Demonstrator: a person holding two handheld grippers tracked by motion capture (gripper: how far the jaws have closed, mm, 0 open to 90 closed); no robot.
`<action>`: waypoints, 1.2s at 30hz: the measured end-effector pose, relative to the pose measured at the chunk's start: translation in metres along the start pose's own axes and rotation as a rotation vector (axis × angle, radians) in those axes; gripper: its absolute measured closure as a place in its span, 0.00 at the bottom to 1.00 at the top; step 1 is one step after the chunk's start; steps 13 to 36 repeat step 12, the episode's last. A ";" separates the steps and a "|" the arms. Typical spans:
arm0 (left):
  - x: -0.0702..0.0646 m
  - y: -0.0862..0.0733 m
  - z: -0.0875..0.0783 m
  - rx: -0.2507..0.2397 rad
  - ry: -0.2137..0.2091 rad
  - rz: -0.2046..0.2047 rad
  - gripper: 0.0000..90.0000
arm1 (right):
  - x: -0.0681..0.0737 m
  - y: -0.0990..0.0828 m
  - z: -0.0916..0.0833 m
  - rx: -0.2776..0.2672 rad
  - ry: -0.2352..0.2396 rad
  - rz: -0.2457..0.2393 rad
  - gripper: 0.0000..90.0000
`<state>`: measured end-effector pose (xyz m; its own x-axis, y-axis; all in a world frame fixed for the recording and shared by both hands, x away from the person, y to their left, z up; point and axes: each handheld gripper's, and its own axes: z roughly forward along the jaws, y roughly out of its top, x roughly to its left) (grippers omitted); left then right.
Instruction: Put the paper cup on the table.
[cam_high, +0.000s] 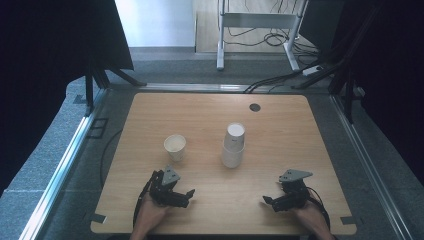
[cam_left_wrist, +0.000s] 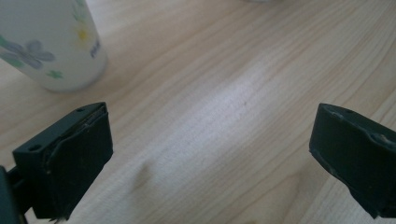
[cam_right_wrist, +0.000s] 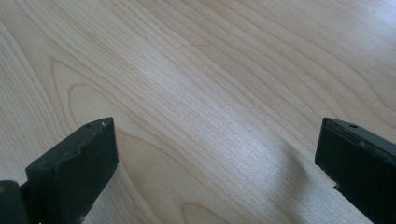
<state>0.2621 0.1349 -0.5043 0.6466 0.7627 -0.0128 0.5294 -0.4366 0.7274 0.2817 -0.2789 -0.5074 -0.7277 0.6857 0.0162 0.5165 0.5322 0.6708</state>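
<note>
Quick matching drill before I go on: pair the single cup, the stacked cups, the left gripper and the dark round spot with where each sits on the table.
Things:
1. single cup
2. stacked cups
3. left gripper
4. dark round spot

Places or states:
A. far edge of the table, right of middle
B. near edge, jaws apart, just in front of the single cup
C. left of middle, mouth up
D. middle, mouth down

Pairs: 1-C, 2-D, 3-B, 4-A

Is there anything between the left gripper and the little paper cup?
No. In the high view, just bare wooden table lies between the left gripper and the single paper cup. The cup stack stands off to the side.
</note>
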 end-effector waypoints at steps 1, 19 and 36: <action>-0.001 -0.001 0.001 0.012 -0.002 0.003 0.00 | 0.000 0.000 0.000 0.004 0.000 -0.001 0.00; -0.006 -0.005 0.006 0.065 0.006 -0.011 0.00 | 0.000 -0.002 0.003 0.030 -0.001 -0.014 0.00; -0.006 -0.005 0.006 0.065 0.006 -0.011 0.00 | 0.000 -0.002 0.003 0.030 -0.001 -0.014 0.00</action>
